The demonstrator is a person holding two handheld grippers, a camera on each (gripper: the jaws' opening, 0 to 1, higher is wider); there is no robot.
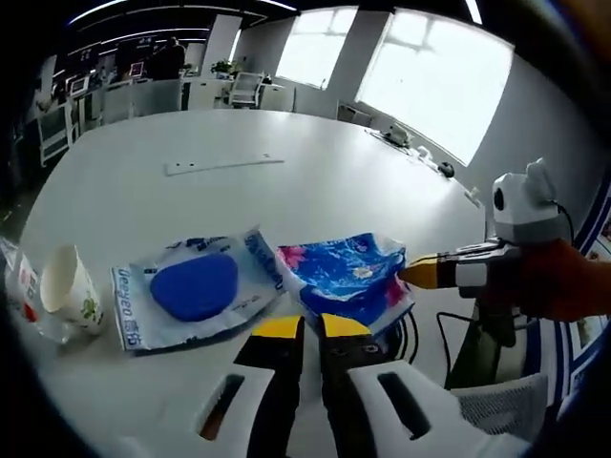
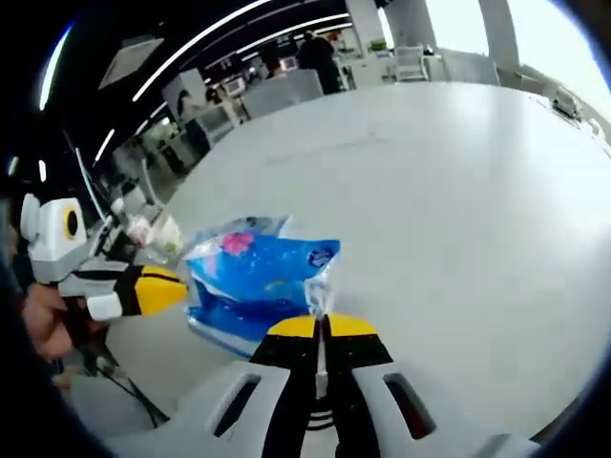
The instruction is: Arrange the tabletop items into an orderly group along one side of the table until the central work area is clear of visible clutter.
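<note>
Your right claw (image 2: pixel 322 327) sits at 6 o'clock in the right gripper view, jaws pressed together on a clear corner of the blue tissue pack (image 2: pixel 260 279). From that pinch the pack runs away toward 10 o'clock, its long axis lying across your line of reach, body resting on the white tabletop (image 2: pixel 458 200). So any drag you make tows the pack by its near corner.

In the left gripper view, your left claw (image 1: pixel 309 327) is at 6 o'clock, jaws nearly together with only a thin gap and nothing between them; the tissue pack (image 1: pixel 348 277) lies just beyond its tips toward 12 to 1 o'clock. The right claw (image 1: pixel 420 274) comes in from 3 o'clock and meets the pack's right-hand edge.

Just left of the tissue pack, touching or slightly overlapping it, lies a clear wrapper with a blue round pad (image 1: pixel 195 286), at about 10 o'clock from the left claw. Farther out at 9 o'clock a paper cup (image 1: pixel 69 289) lies tipped near the tabletop's edge.

I judge the right claw is the one placed to move the pack; the left is nearer the wrapper.
</note>
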